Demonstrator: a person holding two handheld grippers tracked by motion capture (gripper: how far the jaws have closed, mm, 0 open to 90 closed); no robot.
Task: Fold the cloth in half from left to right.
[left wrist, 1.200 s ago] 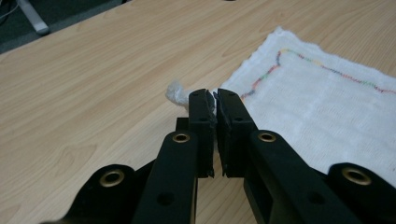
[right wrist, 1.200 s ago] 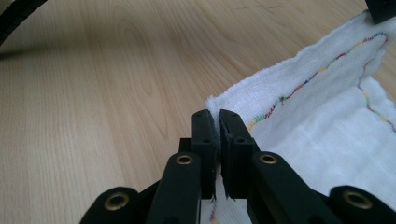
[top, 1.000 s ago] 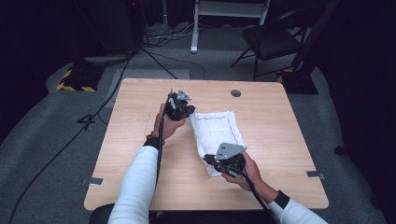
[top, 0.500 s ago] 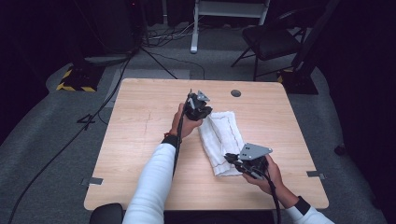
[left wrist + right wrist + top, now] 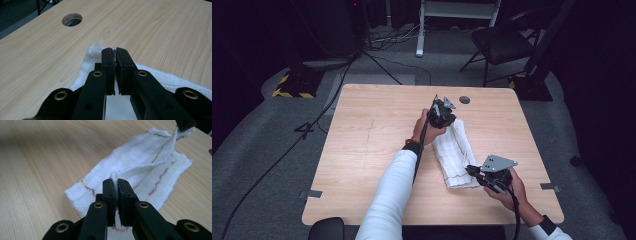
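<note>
Item 1, L: my left gripper [image 5: 443, 111] clamped on far end of white cloth [image 5: 457, 155], mid-right of bench [image 5: 362, 150].
Item 2, R: my right gripper [image 5: 482, 176] pinching near edge fold.
Risk: thin bite both ends; uneven pull w/ either hand = cloth slips out, fold goes crooked.

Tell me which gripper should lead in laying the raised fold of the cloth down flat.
Probably the right gripper. It pinches the near end of the cloth low over the table, while the left gripper holds the far end lifted higher.
</note>
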